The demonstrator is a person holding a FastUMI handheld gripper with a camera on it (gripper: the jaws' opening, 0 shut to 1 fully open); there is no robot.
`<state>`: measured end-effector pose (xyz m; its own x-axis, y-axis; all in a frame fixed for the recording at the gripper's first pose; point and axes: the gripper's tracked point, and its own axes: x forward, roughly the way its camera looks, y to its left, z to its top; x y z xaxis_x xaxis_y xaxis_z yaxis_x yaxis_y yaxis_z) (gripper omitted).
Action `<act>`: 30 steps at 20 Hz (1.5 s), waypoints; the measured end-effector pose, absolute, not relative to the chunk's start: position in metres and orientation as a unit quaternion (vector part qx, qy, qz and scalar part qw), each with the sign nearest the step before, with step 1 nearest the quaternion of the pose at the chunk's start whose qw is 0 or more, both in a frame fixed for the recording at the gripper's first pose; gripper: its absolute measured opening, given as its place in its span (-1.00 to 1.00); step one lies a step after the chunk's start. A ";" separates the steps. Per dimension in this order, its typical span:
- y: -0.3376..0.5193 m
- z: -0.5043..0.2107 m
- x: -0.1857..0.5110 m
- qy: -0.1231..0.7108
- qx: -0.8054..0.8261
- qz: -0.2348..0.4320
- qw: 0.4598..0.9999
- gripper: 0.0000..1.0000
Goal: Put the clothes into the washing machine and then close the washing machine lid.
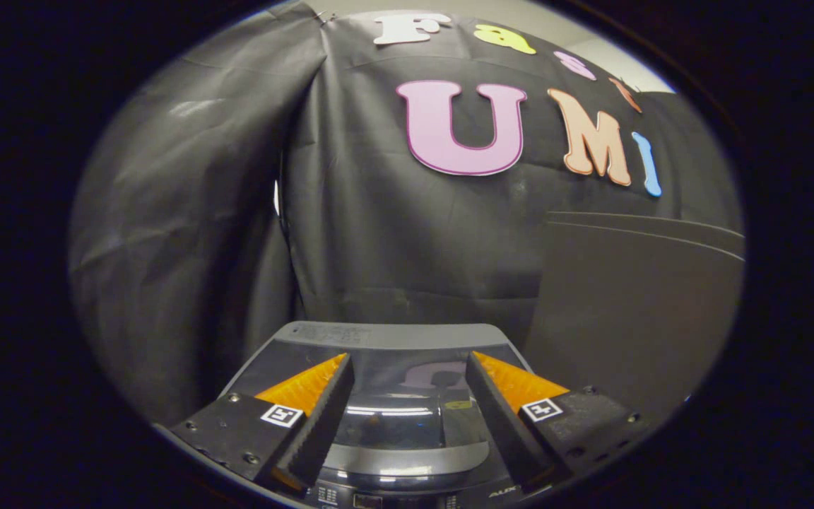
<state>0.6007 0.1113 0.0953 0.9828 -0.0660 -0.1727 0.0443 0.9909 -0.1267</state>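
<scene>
Black cloth wall behind washing machine [393, 336]; gripper [407, 382] fingers apart above lid [403, 424].

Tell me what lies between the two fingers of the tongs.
In the gripper view, the open tongs hold nothing; between the fingers shows the grey washing machine's closed glossy transparent lid, lying below them, apparently untouched.

A staged recording booth rather than a home: black cloth [393, 233] drapes the walls behind a top-loading washing machine [393, 339], its glass lid [407, 417] shut, beside a dark panel [633, 311].
</scene>
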 end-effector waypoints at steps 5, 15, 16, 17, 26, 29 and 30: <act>0.110 0.103 0.591 0.091 -0.054 -0.025 0.994 0.94; 0.101 0.114 0.536 0.102 -0.037 -0.040 0.993 0.94; 0.100 0.117 0.530 0.101 -0.036 -0.041 0.993 0.94; 0.099 0.121 0.524 0.099 -0.038 -0.042 0.993 0.94; 0.087 0.152 0.452 0.064 -0.045 -0.032 0.996 0.93; 0.082 0.164 0.430 0.048 -0.041 -0.022 0.998 0.94; 0.077 0.169 0.424 0.042 -0.035 -0.023 0.998 0.94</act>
